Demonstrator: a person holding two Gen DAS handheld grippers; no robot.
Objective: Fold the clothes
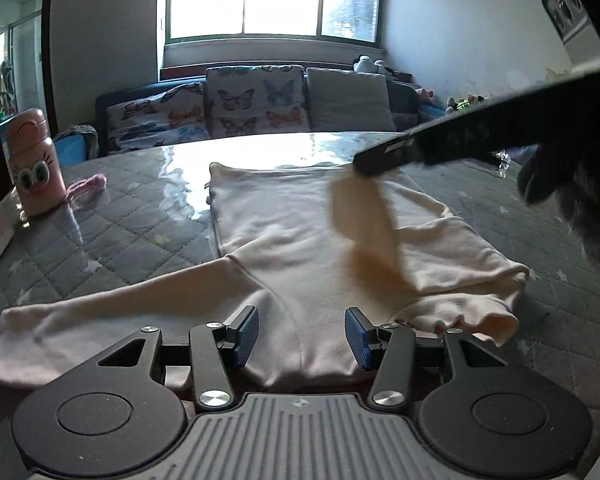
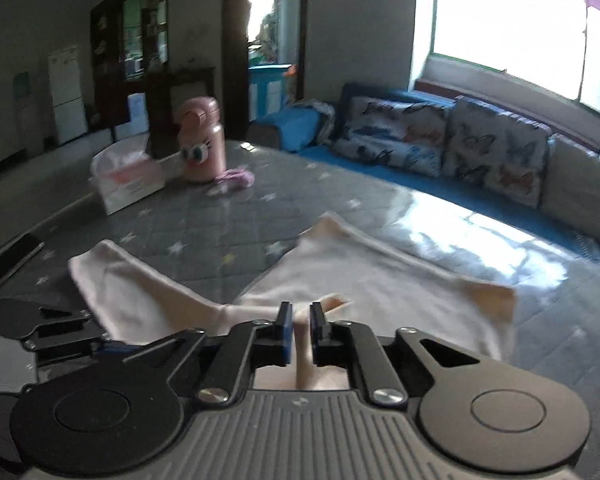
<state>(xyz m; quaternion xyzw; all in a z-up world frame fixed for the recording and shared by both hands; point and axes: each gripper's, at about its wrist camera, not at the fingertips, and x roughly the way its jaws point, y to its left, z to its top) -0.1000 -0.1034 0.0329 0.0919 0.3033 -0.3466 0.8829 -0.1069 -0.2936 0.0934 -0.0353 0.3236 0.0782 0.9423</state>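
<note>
A cream long-sleeved top (image 1: 292, 216) lies flat on the grey quilted table (image 1: 132, 216). One sleeve (image 1: 80, 320) stretches out to the near left, and the other is folded over at the right (image 1: 460, 256). My left gripper (image 1: 300, 320) hovers open over the top's near edge, with nothing between its blue pads (image 1: 246, 336). My right gripper (image 1: 360, 166) reaches in from the right. It is lifted, and a blurred strip of the cream cloth (image 1: 360, 220) hangs from its tip. In the right wrist view its jaws (image 2: 301, 312) stand narrow with that cloth (image 2: 302, 356) between them.
A pink cartoon bottle (image 1: 34, 164) and a small pink cloth (image 1: 90, 184) sit at the far left of the table, beside a tissue box (image 2: 128, 184). Butterfly cushions (image 1: 252, 100) line a sofa behind the table. A dark-gloved hand (image 1: 572, 184) holds the right gripper.
</note>
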